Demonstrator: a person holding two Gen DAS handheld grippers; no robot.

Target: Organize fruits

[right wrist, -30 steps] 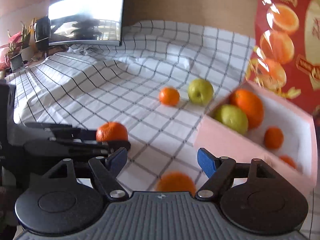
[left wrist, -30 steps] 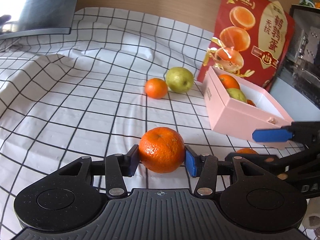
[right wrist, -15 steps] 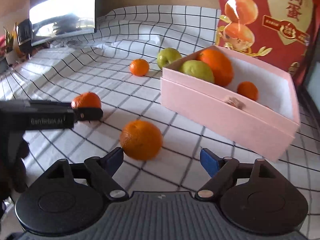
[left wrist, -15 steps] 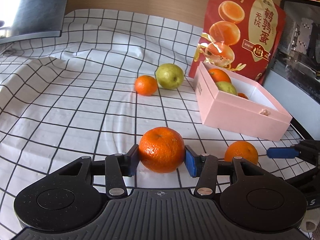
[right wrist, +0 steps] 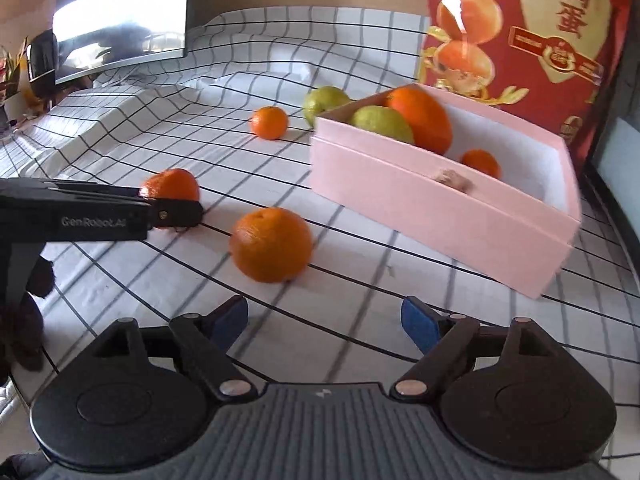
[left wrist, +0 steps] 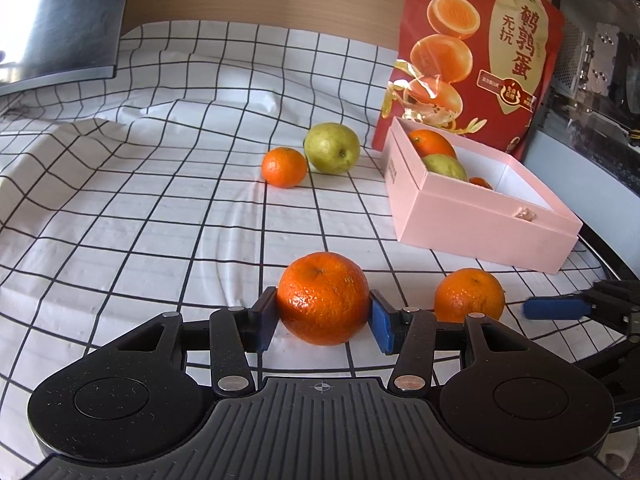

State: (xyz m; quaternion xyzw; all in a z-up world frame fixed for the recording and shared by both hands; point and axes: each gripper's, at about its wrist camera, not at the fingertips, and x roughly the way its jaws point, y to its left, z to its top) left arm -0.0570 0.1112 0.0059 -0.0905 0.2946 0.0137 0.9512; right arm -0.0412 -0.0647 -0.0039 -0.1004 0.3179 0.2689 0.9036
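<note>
Fruits partly sorted: pink box (left wrist: 480, 216) holds some, your left claw (left wrist: 323, 316) pinches a mandarin (left wrist: 323, 298), right claw (right wrist: 324, 320) spread, three loose.

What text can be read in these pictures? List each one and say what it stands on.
"鹌鹑蛋" in large gold characters, on the red bag behind the pink box.
"无抗" beside it, on the same bag.
"GenRobot.AI" on the side of the left gripper, seen from the right wrist view.
The small print at the bag's top and in its round red seal is too small to read.
</note>
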